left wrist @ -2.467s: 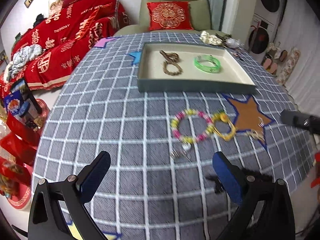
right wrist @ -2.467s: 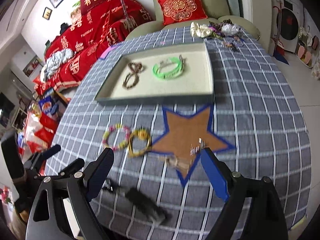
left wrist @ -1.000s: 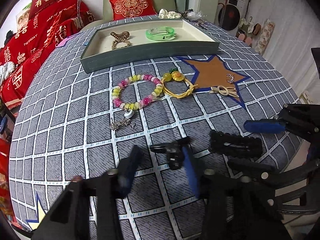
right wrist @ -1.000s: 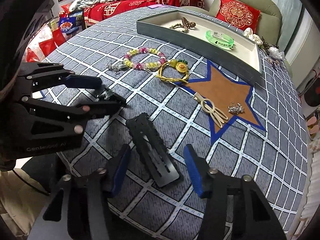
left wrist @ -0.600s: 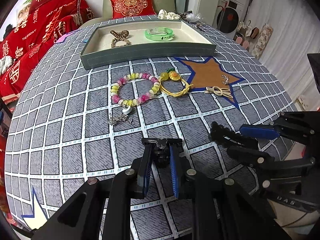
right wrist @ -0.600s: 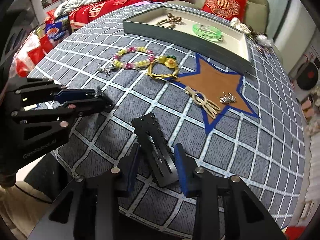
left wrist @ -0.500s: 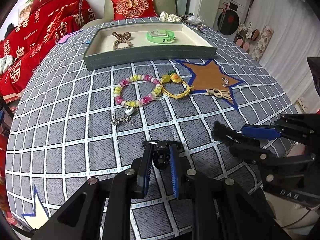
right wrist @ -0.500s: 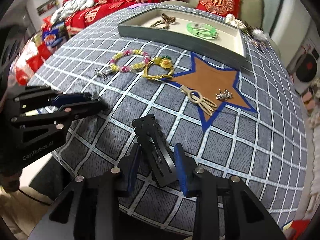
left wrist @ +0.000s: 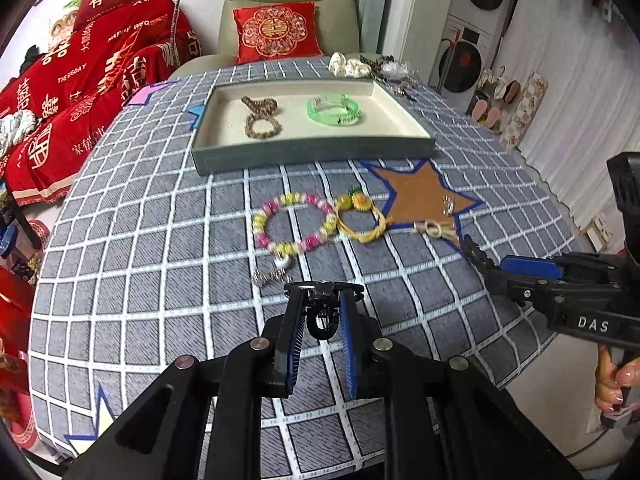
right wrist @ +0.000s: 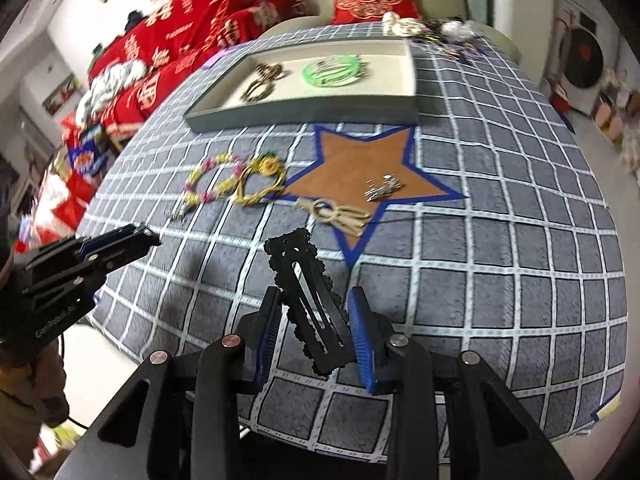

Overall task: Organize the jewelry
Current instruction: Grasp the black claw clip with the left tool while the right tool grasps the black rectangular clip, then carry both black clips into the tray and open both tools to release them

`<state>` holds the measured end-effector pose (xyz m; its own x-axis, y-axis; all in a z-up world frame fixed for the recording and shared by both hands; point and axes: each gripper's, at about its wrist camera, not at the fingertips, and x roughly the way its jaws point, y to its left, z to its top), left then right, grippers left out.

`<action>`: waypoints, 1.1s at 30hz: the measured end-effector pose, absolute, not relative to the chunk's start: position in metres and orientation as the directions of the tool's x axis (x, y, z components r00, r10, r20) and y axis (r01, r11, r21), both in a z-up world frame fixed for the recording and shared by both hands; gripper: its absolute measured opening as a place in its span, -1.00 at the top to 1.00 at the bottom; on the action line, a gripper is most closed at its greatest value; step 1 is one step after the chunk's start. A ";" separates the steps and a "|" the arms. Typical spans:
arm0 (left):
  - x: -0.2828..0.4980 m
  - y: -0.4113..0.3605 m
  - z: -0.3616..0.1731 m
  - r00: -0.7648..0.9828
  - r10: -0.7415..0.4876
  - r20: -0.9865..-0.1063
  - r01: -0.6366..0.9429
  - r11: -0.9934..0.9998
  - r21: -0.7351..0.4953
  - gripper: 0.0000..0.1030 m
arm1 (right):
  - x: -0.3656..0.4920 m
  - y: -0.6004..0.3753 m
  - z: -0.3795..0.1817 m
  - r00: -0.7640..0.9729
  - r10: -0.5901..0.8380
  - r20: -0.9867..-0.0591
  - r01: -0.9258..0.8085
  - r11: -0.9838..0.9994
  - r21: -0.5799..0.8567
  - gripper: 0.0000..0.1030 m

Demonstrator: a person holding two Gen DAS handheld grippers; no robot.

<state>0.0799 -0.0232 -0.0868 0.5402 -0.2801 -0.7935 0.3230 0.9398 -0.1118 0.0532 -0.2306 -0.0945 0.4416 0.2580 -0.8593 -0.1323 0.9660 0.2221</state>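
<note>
My left gripper point(left wrist: 320, 312) is shut on a small black claw clip point(left wrist: 322, 312) and holds it above the checked cloth. My right gripper point(right wrist: 316, 320) is shut on a long black hair clip point(right wrist: 308, 300), also lifted; it shows at the right of the left wrist view point(left wrist: 516, 276). A grey tray point(left wrist: 312, 152) at the back holds a brown bracelet point(left wrist: 260, 120) and a green bangle point(left wrist: 334, 110). A pink-yellow bead bracelet point(left wrist: 294, 222), a yellow cord bracelet point(left wrist: 362, 216), a beige bow point(left wrist: 436, 230) and silver earrings point(left wrist: 449, 204) lie before it.
A small silver charm point(left wrist: 270, 276) lies near the beads. A jewelry pile point(left wrist: 368, 66) sits behind the tray. The table edge point(right wrist: 560, 432) is close on the right. A red sofa point(left wrist: 60, 92) and an armchair point(left wrist: 288, 20) stand beyond the table.
Both grippers closed on their clips and lifted them off the cloth. Both have since moved up and toward the tray.
</note>
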 end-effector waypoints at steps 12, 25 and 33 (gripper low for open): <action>0.114 -0.017 -0.051 0.582 -0.287 -0.761 0.321 0.941 -0.110 0.51 | 0.092 -0.255 -0.065 0.490 0.263 -0.831 -0.074 0.962 0.261 0.28; 0.175 -0.017 -0.019 0.627 -0.263 -0.733 0.298 0.951 -0.086 0.51 | 0.168 -0.262 -0.028 0.528 0.271 -0.805 -0.067 0.958 0.279 0.28; 0.221 -0.016 -0.007 0.642 -0.243 -0.728 0.270 0.959 -0.082 0.51 | 0.219 -0.259 -0.018 0.534 0.258 -0.806 -0.058 0.961 0.269 0.28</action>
<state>0.2207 -0.0164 -0.0069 0.6416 -0.2428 -0.7276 0.2697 0.9594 -0.0824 0.2190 -0.2594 -0.0183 0.5335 0.2575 -0.8056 -0.0582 0.9614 0.2687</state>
